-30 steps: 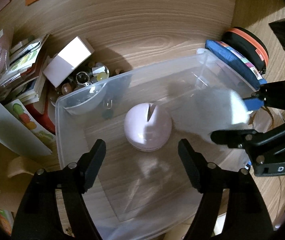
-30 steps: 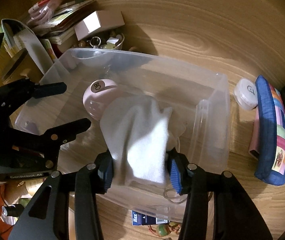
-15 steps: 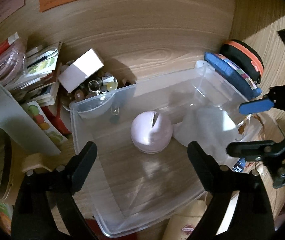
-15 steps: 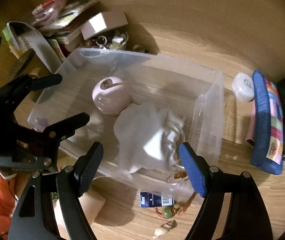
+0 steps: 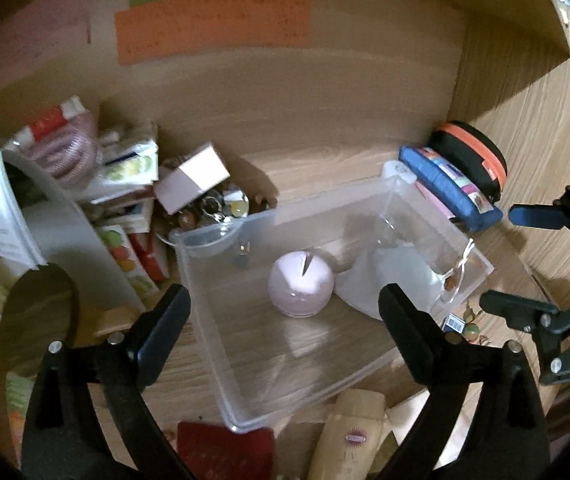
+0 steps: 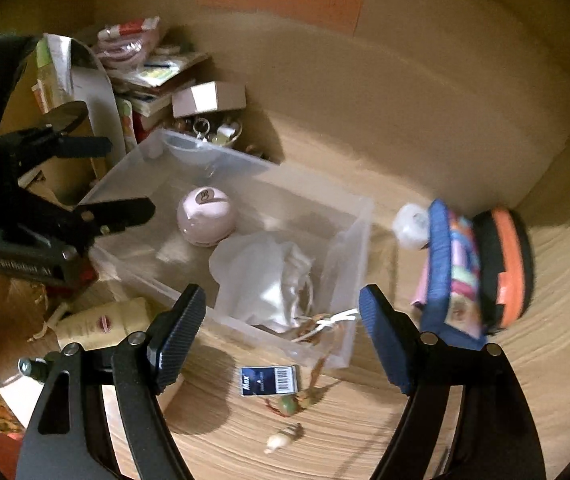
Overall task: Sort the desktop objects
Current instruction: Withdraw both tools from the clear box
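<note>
A clear plastic bin [image 5: 221, 344] [image 6: 359, 240] stands on the wooden desk. In it lie a pink round case [image 5: 300, 289] [image 6: 206, 216] and a white drawstring pouch [image 5: 395, 276] [image 6: 263, 280], its cord hanging over the bin's near wall. My left gripper [image 5: 283, 324] is open and empty above the bin's near side. My right gripper [image 6: 283, 334] is open and empty, above the bin's near wall and the pouch. It also shows in the left wrist view [image 5: 525, 264] at the right.
A blue pencil case [image 6: 451, 272] and an orange-trimmed black case [image 6: 505, 268] lie right of the bin, with a small white jar [image 6: 411, 222]. Books, a white box [image 5: 193, 184] and a trinket bowl [image 5: 221, 208] crowd the left. A cream tube [image 5: 349, 432], a blue card [image 6: 269, 380] and beads lie in front.
My right gripper let go of the white pouch, which now lies in the bin. Both grippers have drawn back and up from the bin, so more of the desk shows.
</note>
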Motion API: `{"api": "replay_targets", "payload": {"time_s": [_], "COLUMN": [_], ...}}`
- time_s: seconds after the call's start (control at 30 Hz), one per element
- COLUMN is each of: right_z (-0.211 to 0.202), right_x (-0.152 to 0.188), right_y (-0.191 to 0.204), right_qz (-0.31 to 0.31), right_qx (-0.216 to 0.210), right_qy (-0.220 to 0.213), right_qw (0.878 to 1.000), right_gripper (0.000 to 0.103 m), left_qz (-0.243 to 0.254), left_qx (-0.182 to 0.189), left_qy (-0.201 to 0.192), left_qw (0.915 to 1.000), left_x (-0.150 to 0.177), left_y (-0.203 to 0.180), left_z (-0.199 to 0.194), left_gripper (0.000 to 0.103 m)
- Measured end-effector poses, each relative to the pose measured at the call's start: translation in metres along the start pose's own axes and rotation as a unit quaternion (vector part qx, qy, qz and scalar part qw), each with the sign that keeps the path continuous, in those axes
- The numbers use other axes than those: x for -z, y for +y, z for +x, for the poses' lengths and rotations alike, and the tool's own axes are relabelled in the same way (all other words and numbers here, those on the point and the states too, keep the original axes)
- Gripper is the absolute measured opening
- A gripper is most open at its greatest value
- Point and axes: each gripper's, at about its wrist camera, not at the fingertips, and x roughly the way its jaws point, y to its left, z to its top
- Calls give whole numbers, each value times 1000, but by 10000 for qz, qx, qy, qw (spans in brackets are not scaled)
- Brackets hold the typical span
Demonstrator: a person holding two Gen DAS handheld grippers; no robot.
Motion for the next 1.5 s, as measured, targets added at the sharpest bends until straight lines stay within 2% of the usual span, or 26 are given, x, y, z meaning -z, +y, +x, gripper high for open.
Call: {"api": "replay_targets", "payload": {"time_s": [0.17, 0.43, 0.7, 0.9, 1.13, 1.33, 1.5], "right_z": [-16, -38, -51, -51, -38, -16, -1], "right_x": [12, 39, 67, 85, 105, 123, 131], "right_y": [4, -4, -22, -35, -45, -43, -40], "right_qz": [-87, 231, 638, 917, 1132, 1203, 1192], "right_qx": [118, -154, -322, -324, -369, -551, -633], "right_qy": [-236, -501, -612, -609, -398, -65, 98], "right_qw": [9996, 9984, 9956, 9934, 9921, 9912, 9908], "right_gripper": [82, 82, 83, 83, 83, 83, 83], "left_qz": [-137, -309, -492, -554, -575, -676, -468], "left_qx": [-156, -576, -985, -1153, -1133, -883, -825], "left_qy": [-94, -282, -186, 148, 623, 1029, 1226], "left_qw": [9997, 9975, 9937, 9917, 9899, 9885, 9879], "left_x": [5, 32, 65, 90, 113, 123, 132], "left_y": [3, 14, 35, 46, 53, 56, 48], "left_z": [-24, -68, -89, -80, -52, -27, -15], "left_gripper": [97, 99, 100, 100, 100, 100, 100]}}
